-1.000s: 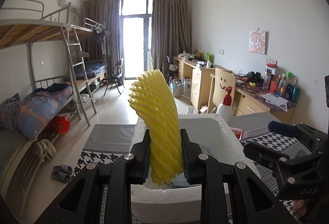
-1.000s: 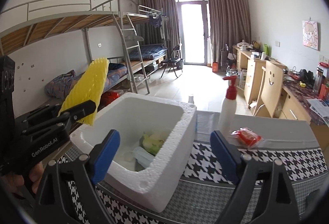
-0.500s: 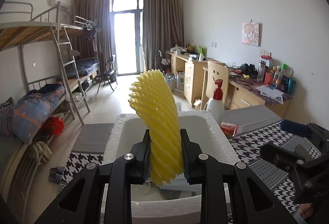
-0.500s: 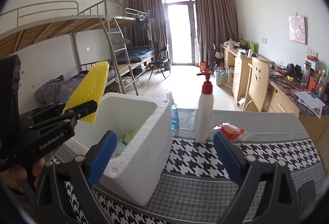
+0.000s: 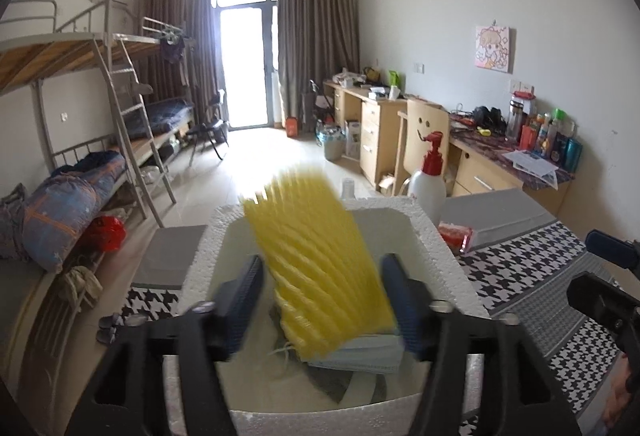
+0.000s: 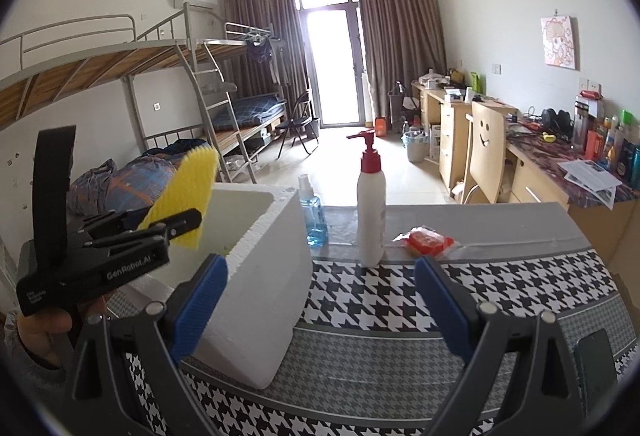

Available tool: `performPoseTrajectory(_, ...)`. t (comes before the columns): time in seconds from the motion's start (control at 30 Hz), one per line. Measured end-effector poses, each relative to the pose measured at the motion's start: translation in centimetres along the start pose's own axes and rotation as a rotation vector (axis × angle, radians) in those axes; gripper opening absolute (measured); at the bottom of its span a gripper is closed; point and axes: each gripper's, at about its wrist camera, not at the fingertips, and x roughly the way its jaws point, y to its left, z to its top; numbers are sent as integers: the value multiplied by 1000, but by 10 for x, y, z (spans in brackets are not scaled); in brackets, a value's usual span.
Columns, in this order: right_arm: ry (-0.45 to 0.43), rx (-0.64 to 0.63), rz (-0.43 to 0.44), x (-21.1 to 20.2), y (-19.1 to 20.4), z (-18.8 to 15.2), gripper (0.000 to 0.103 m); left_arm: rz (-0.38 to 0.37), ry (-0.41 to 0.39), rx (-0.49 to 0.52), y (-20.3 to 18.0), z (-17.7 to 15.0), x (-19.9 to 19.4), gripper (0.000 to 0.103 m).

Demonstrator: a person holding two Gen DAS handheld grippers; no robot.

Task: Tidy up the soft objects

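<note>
Left tongs (image 5: pixel 320 300) spread apart, yellow foam net (image 5: pixel 320 260) blurred, dropping over foam box (image 5: pixel 436 232). Risk: springy net bounces over rim. Right tongs (image 6: pixel 320 312) apart, empty.

Between your left tongs' (image 5: pixel 322 300) matt black plastic arms and ribbed blue pads (image 5: pixel 243 298), you see the yellow foam mesh sleeve (image 5: pixel 320 256), ridged and spongy. Beneath it, the white polystyrene foam box (image 5: pixel 434 236) shows a grainy, beaded rim. Ahead of your right tongs (image 6: pixel 320 304), the black-and-white houndstooth cloth (image 6: pixel 372 300) looks woven and matt. Beyond it stand a smooth white plastic pump bottle with red head (image 6: pixel 371 212) and a clear blue-tinted plastic bottle (image 6: pixel 314 214). Right of them lies a glossy, crinkled red plastic packet (image 6: pixel 426 241).
</note>
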Motion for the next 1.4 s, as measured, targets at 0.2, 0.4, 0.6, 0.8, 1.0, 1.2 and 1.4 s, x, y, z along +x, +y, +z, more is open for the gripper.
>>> performPoseTrajectory(0.2,-11,-3,0,-4,1,-1,96,19,-45,-8,1,1,-13,94)
performPoseTrajectory(0.4,-32,-18,0,-13,6,-1,96,34,-88,-15,-1,2,-26,102)
performPoseTrajectory(0.6,-43,-31,-10,-21,9,0,96,35,-110,-18,-2,0,-37,102)
performPoseTrajectory(0.8,-54,-37,-9,-30,14,0,96,44,-147,-6,-3,-5,-53,102)
performPoseTrajectory(1.0,-70,-38,-4,-41,17,-2,96,41,-189,-21,-5,-10,-74,102)
performPoseTrajectory(1.2,-99,-48,-19,-59,20,-4,97,33,-213,-2,-14,-15,-89,102)
performPoseTrajectory(1.4,-119,-64,-34,-72,26,-7,98,20,-224,2,-17,-25,-104,102)
